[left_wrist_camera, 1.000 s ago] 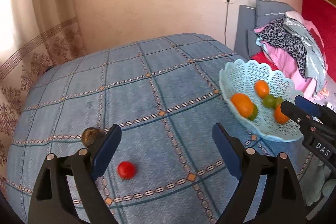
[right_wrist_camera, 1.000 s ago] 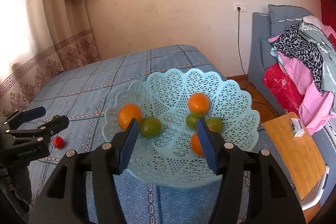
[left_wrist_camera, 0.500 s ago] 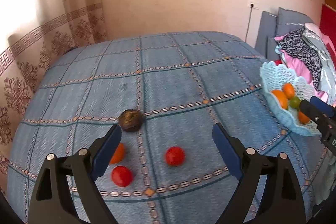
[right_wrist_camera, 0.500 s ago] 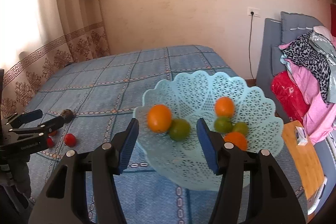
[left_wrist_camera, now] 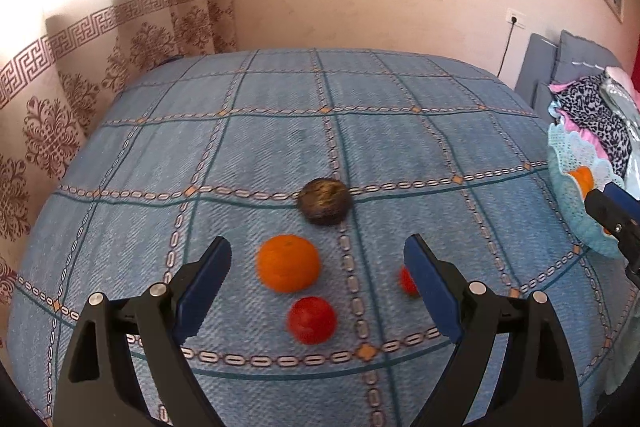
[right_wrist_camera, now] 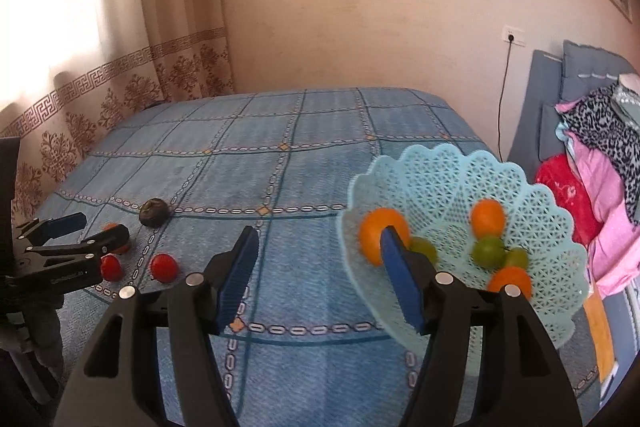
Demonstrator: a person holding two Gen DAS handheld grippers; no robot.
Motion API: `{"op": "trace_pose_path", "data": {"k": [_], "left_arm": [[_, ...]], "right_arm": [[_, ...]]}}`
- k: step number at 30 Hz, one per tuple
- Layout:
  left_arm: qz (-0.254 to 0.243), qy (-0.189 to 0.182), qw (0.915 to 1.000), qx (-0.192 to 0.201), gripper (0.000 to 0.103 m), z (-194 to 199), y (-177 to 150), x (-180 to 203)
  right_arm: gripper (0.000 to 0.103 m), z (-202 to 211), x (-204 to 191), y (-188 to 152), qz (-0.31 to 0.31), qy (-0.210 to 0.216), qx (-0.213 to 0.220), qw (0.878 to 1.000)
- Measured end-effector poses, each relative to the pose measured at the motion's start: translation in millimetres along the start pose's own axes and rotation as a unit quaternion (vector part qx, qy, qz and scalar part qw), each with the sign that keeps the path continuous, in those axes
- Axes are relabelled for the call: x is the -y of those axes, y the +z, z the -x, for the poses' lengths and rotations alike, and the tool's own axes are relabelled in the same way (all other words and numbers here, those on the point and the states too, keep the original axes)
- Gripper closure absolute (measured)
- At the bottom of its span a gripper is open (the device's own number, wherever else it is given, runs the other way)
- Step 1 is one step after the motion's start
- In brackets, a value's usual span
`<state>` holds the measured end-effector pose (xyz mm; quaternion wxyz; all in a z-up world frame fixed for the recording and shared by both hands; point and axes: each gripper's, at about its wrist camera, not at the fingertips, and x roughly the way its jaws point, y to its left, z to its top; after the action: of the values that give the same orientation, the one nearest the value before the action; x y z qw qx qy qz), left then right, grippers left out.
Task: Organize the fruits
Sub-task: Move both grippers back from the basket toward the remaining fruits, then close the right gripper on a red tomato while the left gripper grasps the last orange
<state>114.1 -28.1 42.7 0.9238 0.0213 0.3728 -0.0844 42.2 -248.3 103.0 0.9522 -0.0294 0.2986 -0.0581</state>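
Green fruits (right_wrist_camera: 488, 251) only in right wrist view

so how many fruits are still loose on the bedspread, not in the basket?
4. An orange, a red tomato just in front of it, a second red tomato to its right, and a dark brown fruit behind. None looks hidden.

4 oranges (right_wrist_camera: 487, 217), 3 green fruits (right_wrist_camera: 488, 251), 2 red tomatoes (left_wrist_camera: 311, 319), 1 brown fruit (left_wrist_camera: 325, 201), 1 basket (right_wrist_camera: 440, 171)

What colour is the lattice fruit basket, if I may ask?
Pale turquoise basket, clearest in the right wrist view.
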Motion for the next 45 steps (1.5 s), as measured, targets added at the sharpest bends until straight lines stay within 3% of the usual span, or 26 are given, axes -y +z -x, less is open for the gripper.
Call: {"op": "trace_pose_path", "data": {"k": [12,19,25,33,35,39,45], "left_arm": [[0.022,0.010,0.9997,-0.008,0.015,-9,-6,-35],[0.017,0.012,0.9996,-0.020,0.015,-15,-7,-44],[0.006,0.005,0.9998,-0.018,0.016,-18,-8,-38],[0.015,-0.038,0.9985,-0.035,0.050,-28,-8,-37],[0.020,-0.057,0.9977,-0.032,0.063,-28,-8,-37],[0.026,-0.063,0.9973,-0.025,0.064,-26,-7,-38],[0.032,-0.037,0.9988,-0.007,0.064,-19,-9,-39]], "right_arm": [[0.038,-18,-36,1,0.028,0.028,-0.013,0.999],[0.038,-40,-64,-6,0.041,0.121,-0.064,0.990],[0.038,-58,-78,-14,0.039,0.149,-0.100,0.983],[0.038,-66,-88,-20,0.045,0.163,-0.116,0.979],[0.038,-68,-92,-20,0.045,0.169,-0.119,0.977],[0.038,-70,-98,-21,0.050,0.172,-0.122,0.976],[0.038,-74,-105,-21,0.058,0.174,-0.125,0.975]]}}
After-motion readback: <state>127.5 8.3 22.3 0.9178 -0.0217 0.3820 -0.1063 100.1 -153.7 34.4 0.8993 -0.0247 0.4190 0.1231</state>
